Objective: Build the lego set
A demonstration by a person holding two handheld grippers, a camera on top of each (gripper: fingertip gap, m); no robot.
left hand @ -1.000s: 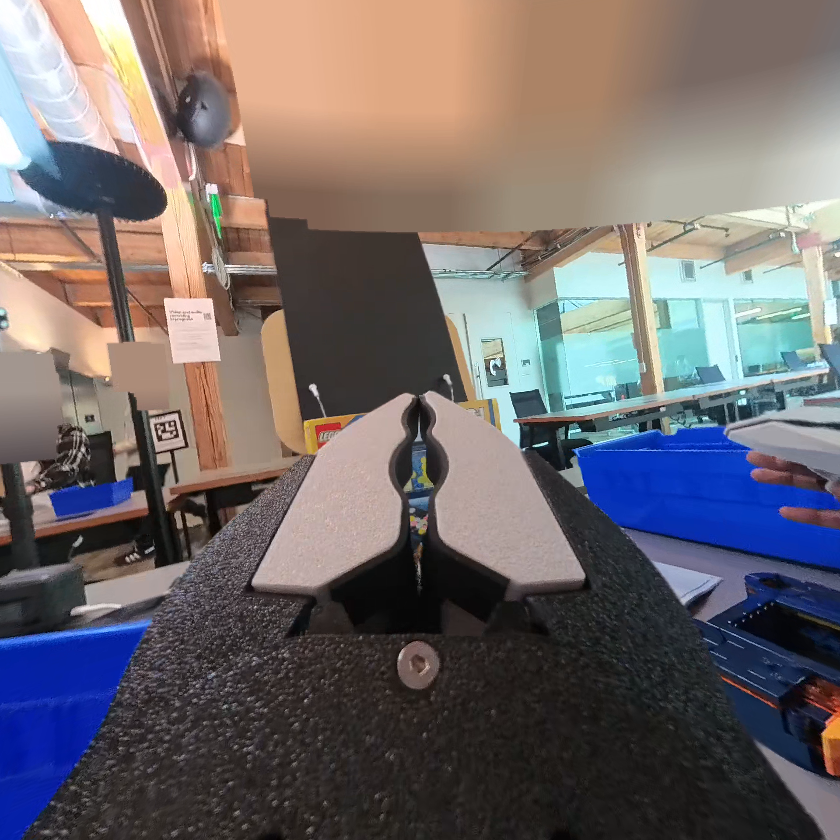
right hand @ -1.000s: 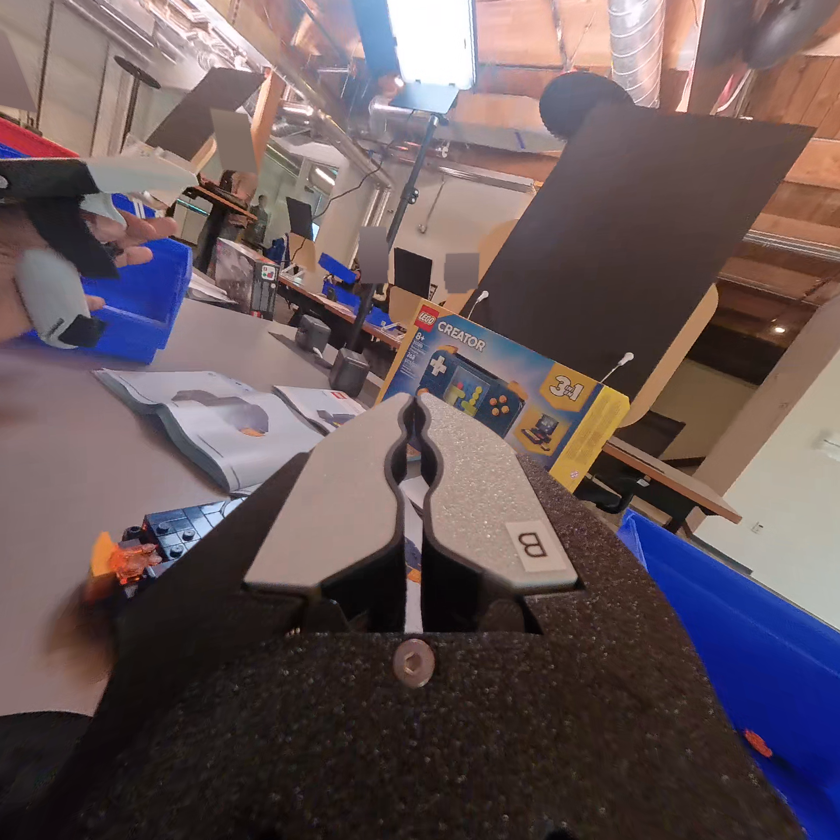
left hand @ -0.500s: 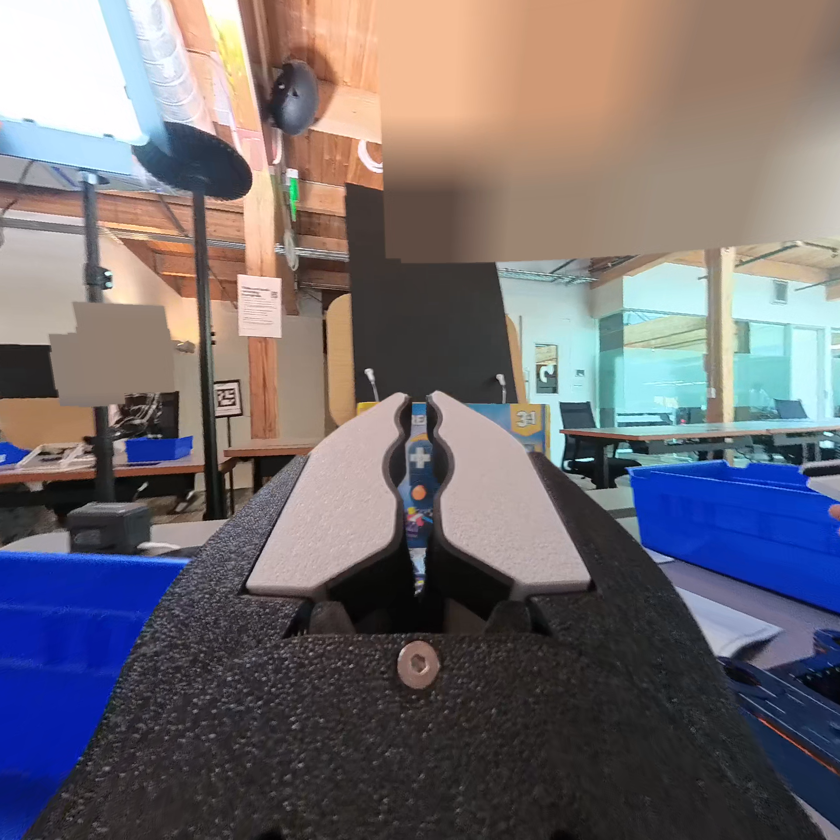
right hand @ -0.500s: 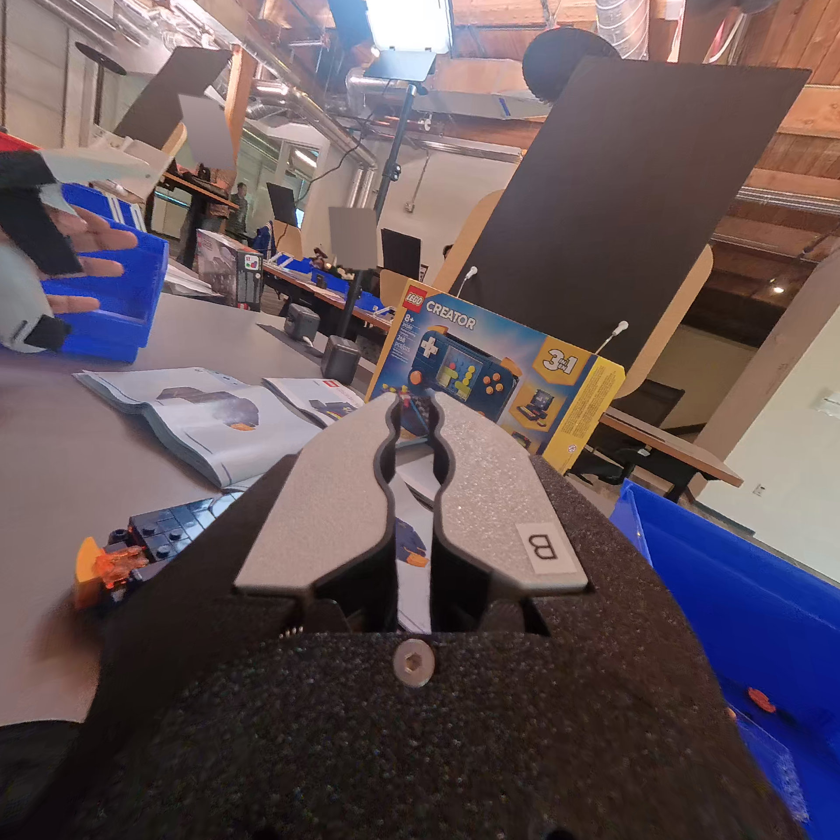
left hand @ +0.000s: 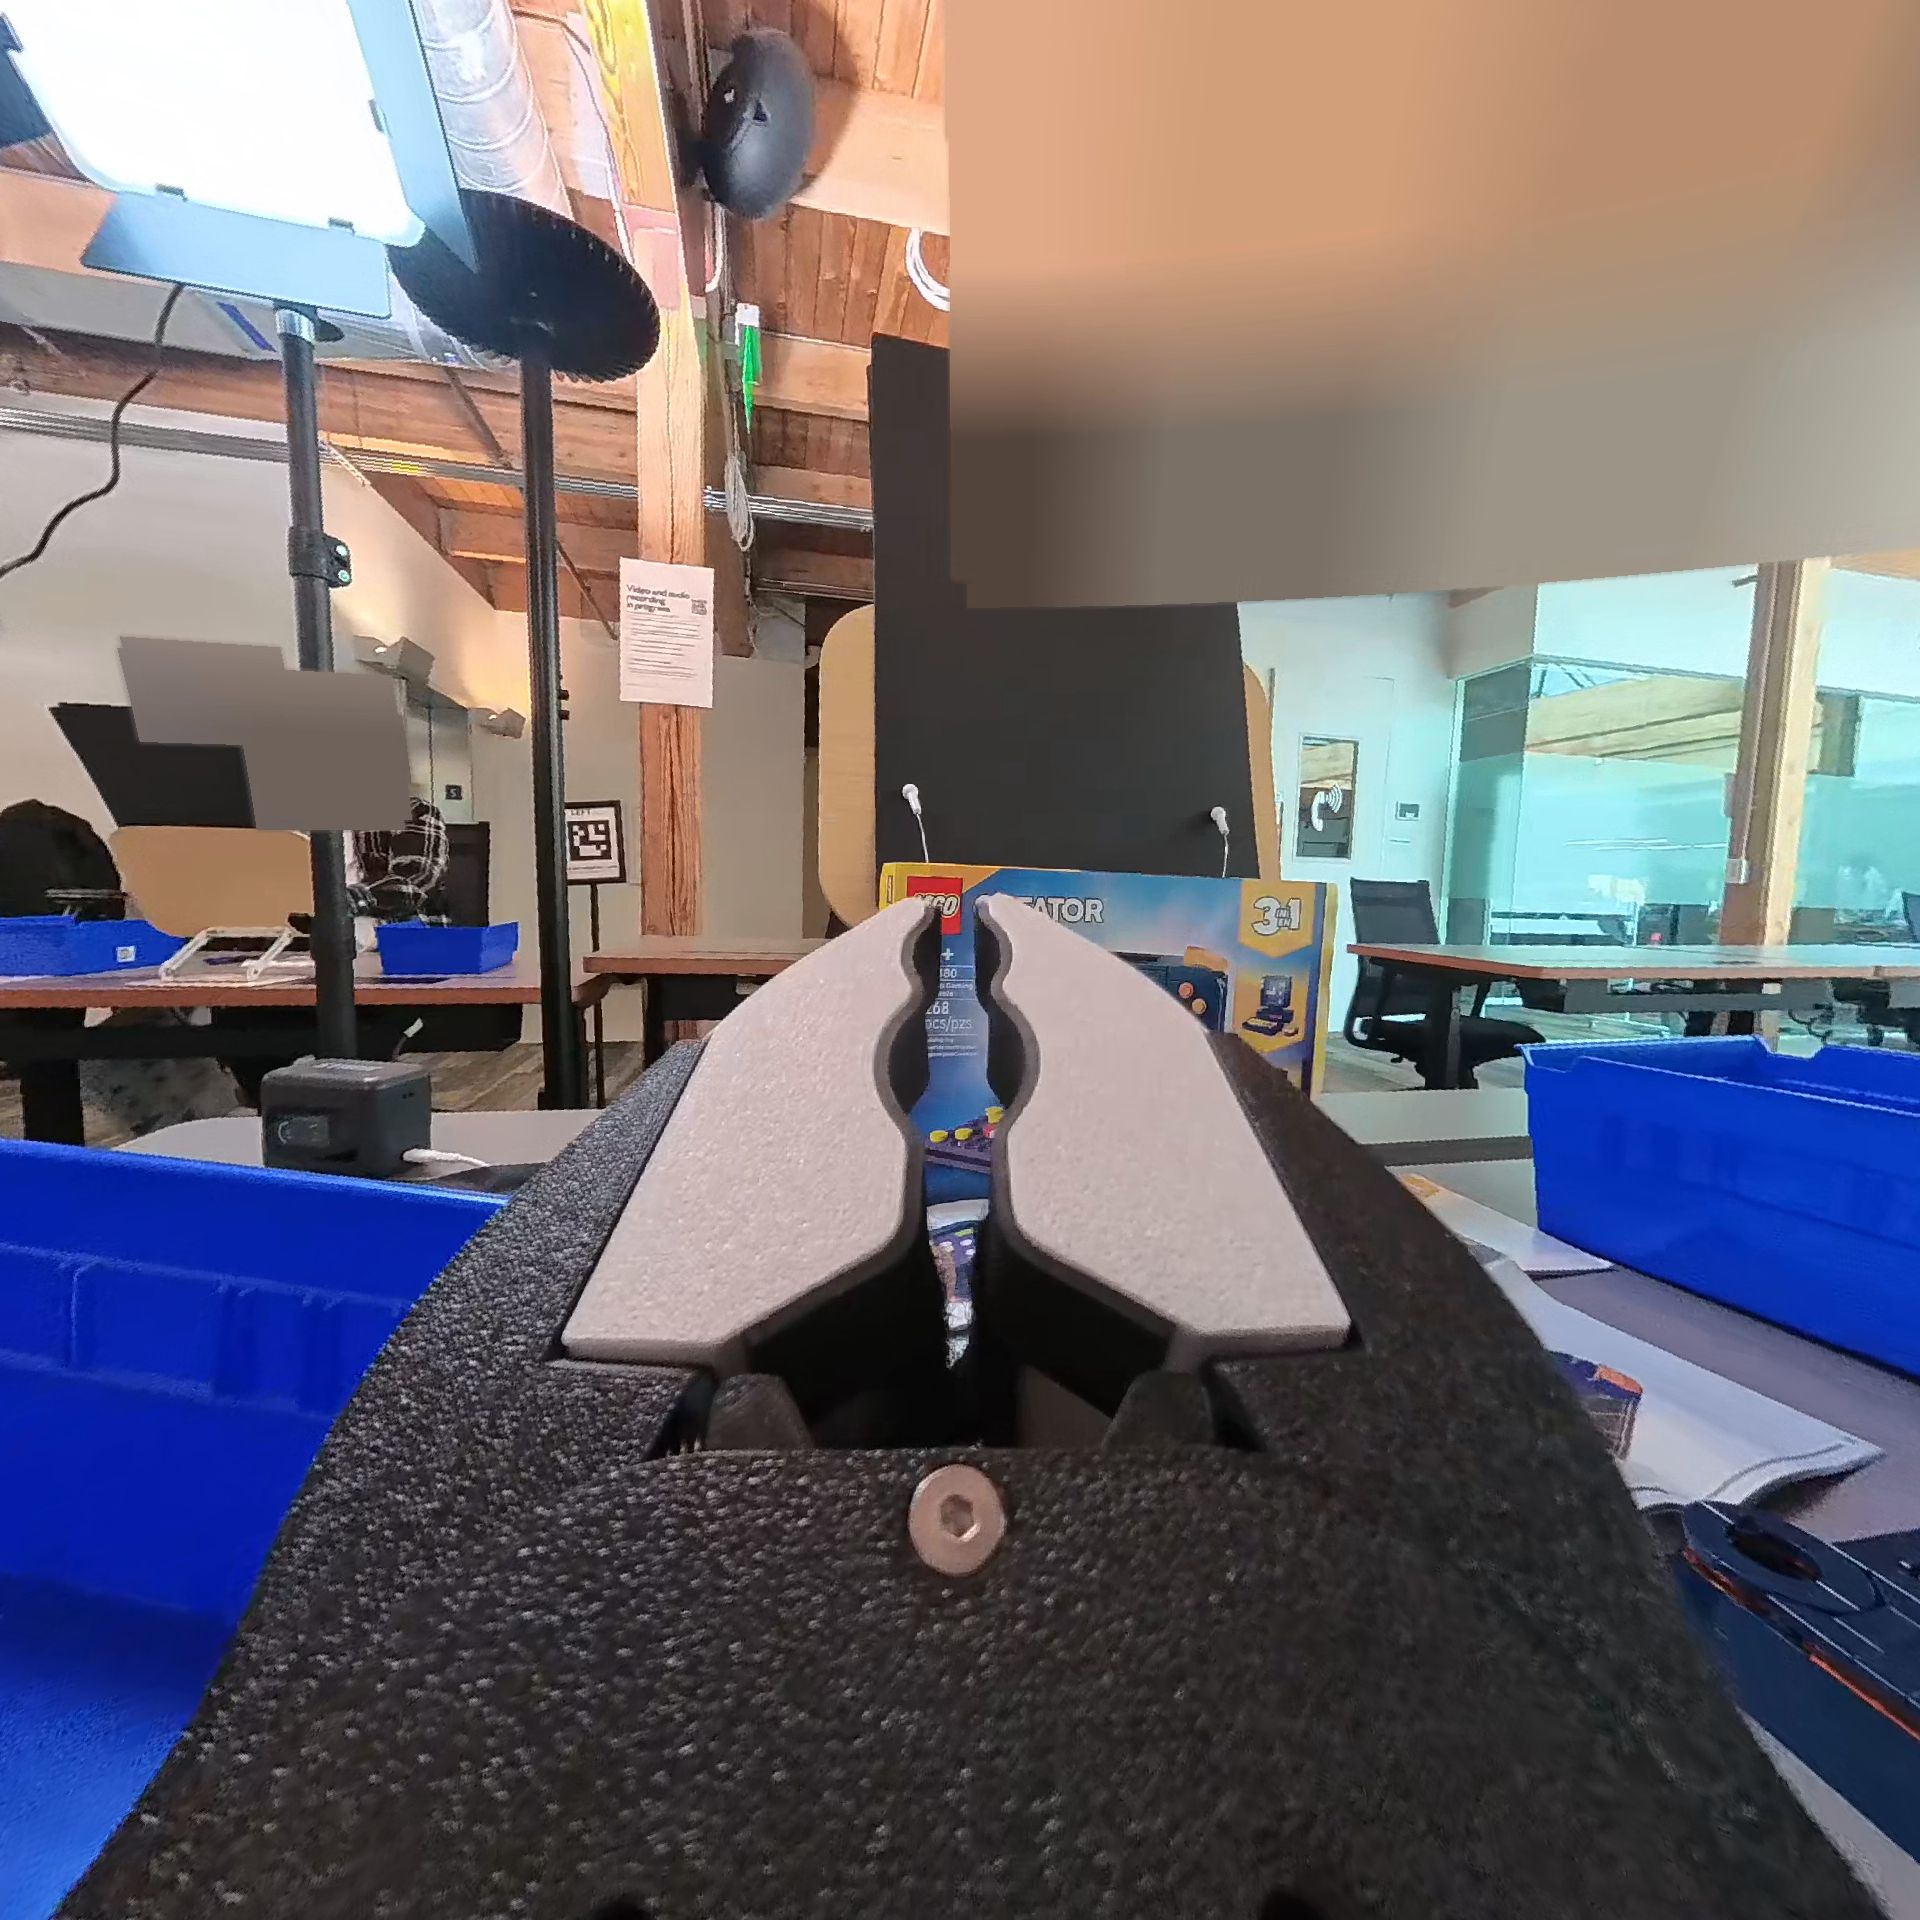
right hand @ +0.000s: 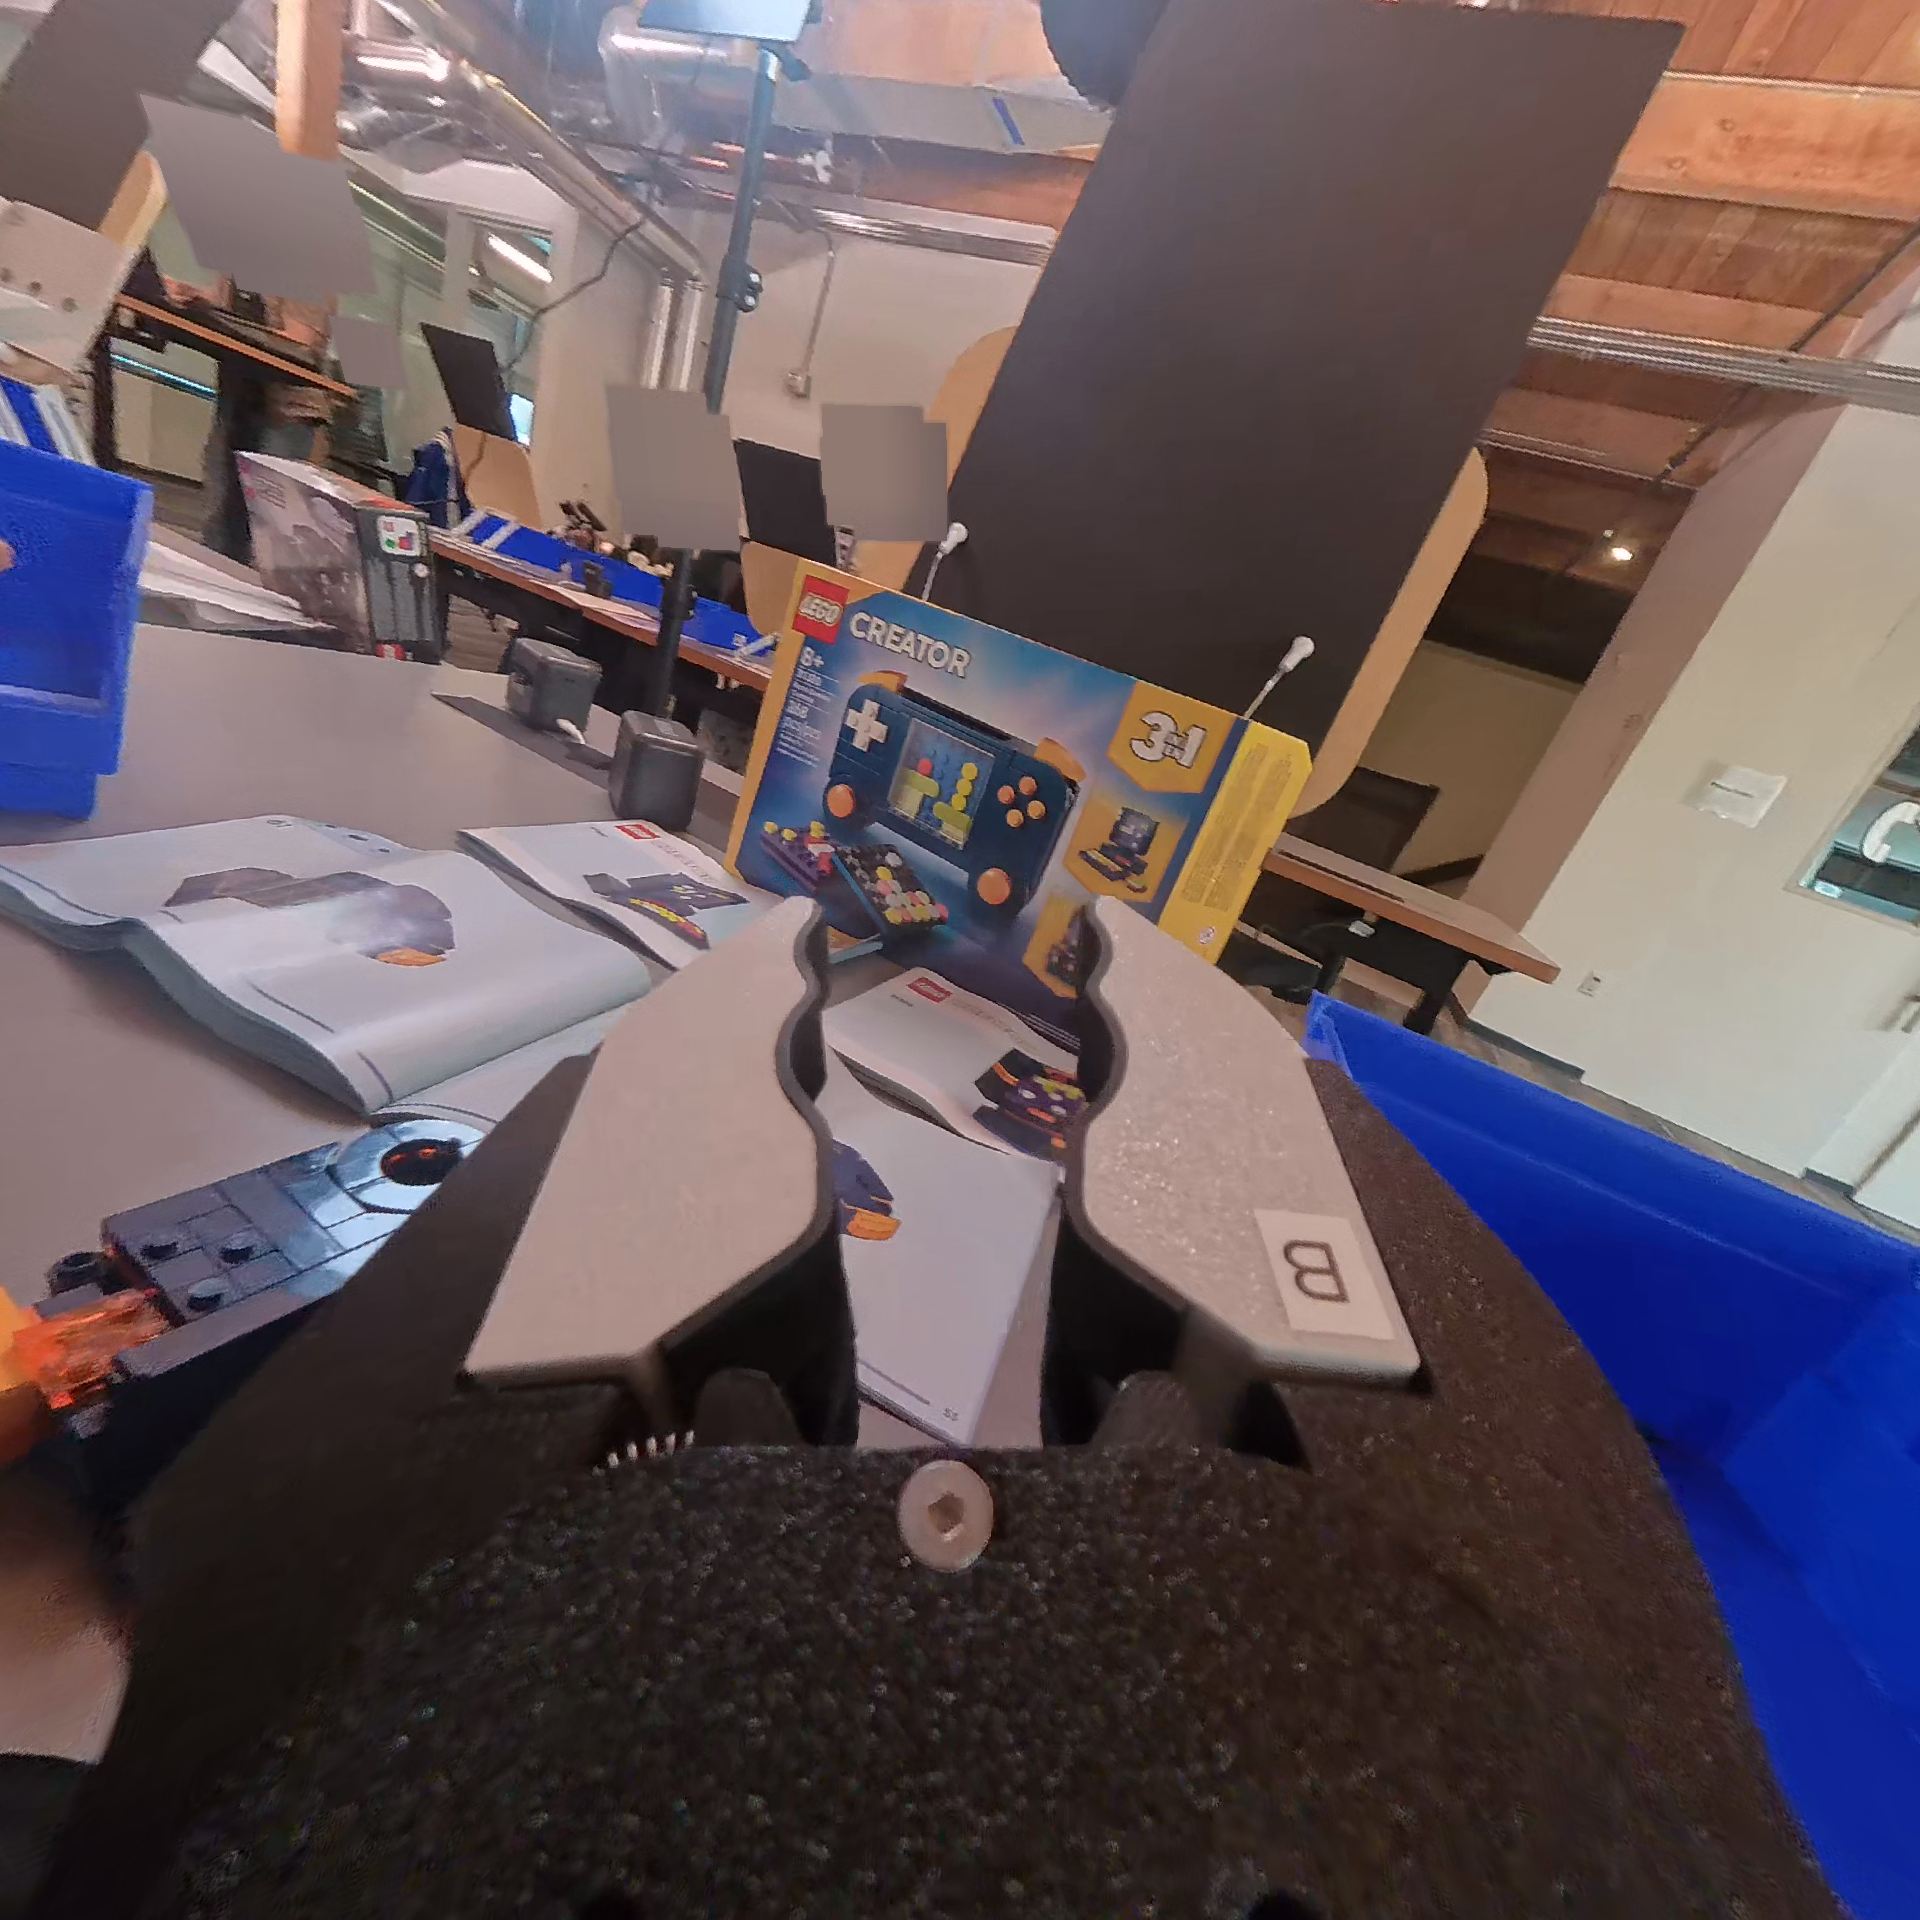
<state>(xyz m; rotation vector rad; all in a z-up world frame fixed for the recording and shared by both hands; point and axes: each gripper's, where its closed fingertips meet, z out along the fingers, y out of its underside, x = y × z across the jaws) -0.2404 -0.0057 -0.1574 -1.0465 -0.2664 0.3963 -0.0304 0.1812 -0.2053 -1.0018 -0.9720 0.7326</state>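
Note:
A partly built dark blue lego model with a clear orange piece at its near end lies on the grey table, left of my right gripper. Its corner also shows in the left wrist view at the lower right. My right gripper is open and empty, held above an open instruction booklet. My left gripper is empty, with only a narrow gap between its fingertips. Both point at the upright lego box, which also shows in the left wrist view.
A blue bin sits close at the left and another at the right. In the right wrist view a blue bin lies to the right. More booklets lie open on the table. A black board and light stands are behind the box.
My right gripper went from shut to wide open. My left gripper's fingertips parted a crack and it swung left. The hand with the other gripper has left both views.

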